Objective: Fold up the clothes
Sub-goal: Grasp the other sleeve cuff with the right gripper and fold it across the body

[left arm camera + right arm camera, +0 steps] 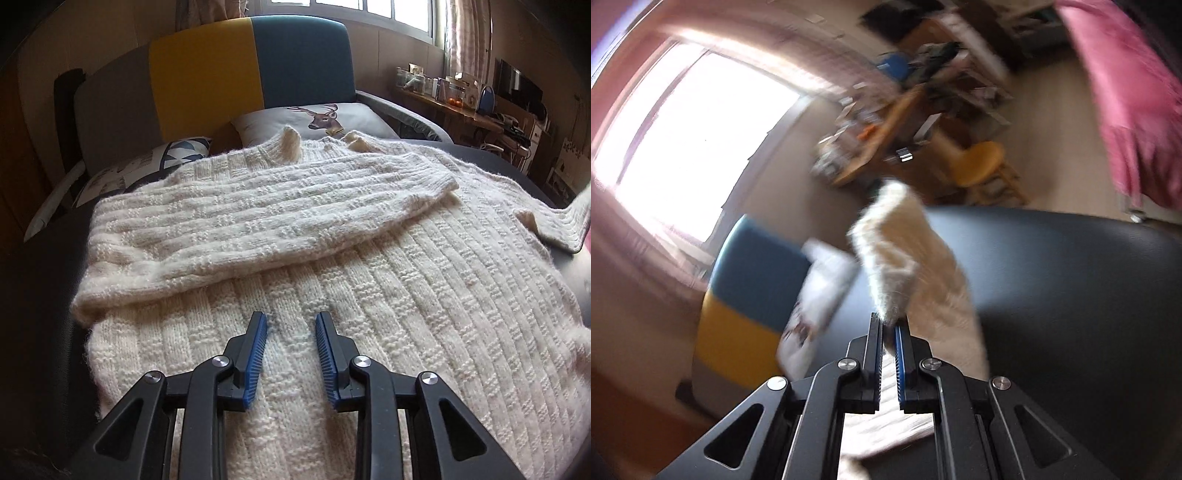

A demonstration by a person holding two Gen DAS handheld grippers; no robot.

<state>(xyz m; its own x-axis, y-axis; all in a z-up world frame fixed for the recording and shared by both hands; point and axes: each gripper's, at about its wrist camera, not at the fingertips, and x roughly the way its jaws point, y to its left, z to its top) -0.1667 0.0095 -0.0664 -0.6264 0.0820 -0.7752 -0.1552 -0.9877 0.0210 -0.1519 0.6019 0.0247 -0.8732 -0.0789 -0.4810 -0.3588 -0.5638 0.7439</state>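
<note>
A cream sweater [332,258] is being folded on a dark surface [1071,295].
The left tongs [291,321] are being held spread above its body; a sleeve [897,258] is being pinched by the right tongs [888,325], beside bare surface.

The sweater [369,277] lies flat on the dark surface [44,295]. One sleeve [258,214] is folded across the sweater's far half, from the left edge toward the right. The left gripper [291,325] sits above the near half — fingers apart. Two pillows [314,118] lie beyond the collar, the headboard [221,74] behind them. At far right, a desk [461,110] stands under the window [369,11]. The right gripper [888,325] pinches the other sleeve [894,251] — raised above the surface.
</note>
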